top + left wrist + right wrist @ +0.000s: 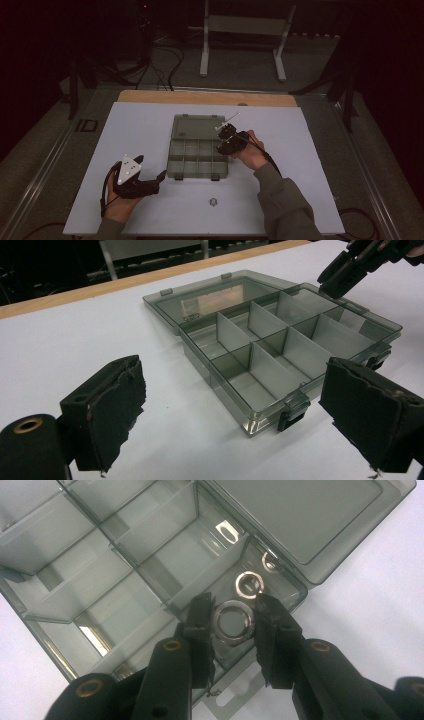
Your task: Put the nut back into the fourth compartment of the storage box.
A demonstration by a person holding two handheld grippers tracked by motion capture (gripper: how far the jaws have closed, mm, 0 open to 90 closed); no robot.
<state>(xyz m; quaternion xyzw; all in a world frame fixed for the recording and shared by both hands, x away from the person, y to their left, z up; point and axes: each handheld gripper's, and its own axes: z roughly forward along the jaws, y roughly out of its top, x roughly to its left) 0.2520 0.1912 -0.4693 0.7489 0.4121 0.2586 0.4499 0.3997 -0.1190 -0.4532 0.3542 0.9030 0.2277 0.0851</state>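
A smoky transparent organizer box (197, 160) lies open mid-table, its lid flat at the far side and its compartments divided by partitions. My right gripper (225, 142) hovers at the box's right side. In the right gripper view its jaws (234, 602) are shut on a metal nut (246, 630) above a corner compartment (295, 587). A loose metal ring (240, 582) lies in that compartment. My left gripper (150, 170) rests near the box's front left corner. In the left gripper view it (235, 410) is open with nothing between its pads (120, 410), facing the box (260, 417).
The box sits on a white mat (150, 130) over a wooden table whose far edge (205, 97) shows. A small dark hexagonal mark (213, 202) lies on the mat near the front. A white metal stand (245, 30) is on the floor behind the table.
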